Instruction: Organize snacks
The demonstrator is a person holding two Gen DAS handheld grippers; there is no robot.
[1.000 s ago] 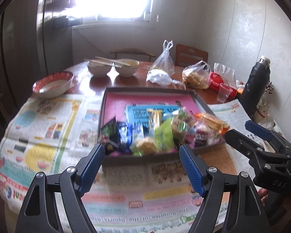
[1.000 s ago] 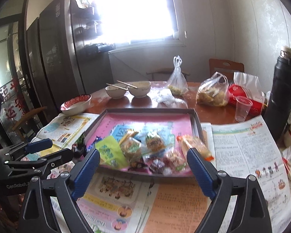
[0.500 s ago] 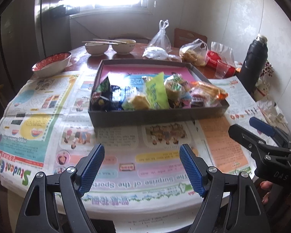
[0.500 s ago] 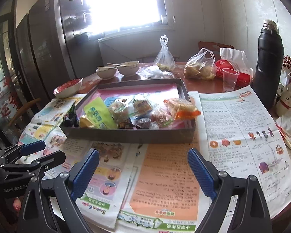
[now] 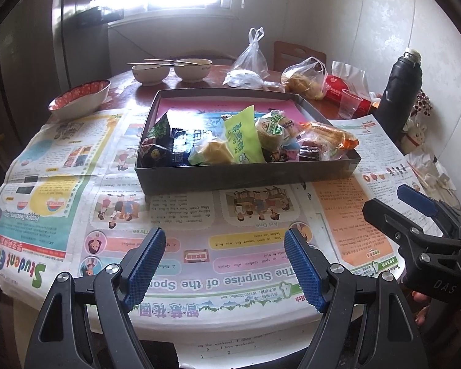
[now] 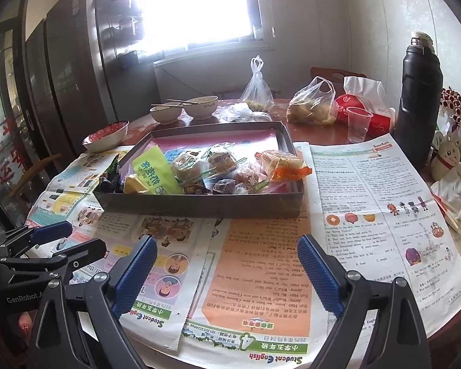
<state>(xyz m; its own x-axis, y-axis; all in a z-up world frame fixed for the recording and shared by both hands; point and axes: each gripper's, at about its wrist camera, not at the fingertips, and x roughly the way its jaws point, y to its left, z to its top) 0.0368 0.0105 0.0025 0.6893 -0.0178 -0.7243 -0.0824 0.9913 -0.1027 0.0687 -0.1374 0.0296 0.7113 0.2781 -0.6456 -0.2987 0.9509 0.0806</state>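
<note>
A shallow dark box with a pink lining stands on newspaper in the middle of the round table. Several wrapped snacks are piled along its near side, among them a light green packet, an orange packet and a dark blue packet. My left gripper is open and empty above the table's near edge, well short of the box. My right gripper is open and empty, also near the front edge. Each gripper shows in the other's view.
Newspapers cover the near half of the table. Behind the box are two bowls with chopsticks, a red-patterned bowl, plastic bags, a plastic cup, a tissue pack and a black flask.
Both grippers have pulled back from over the box toward the table's near edge and dropped lower. Both stayed open and empty. The snacks have not moved.
</note>
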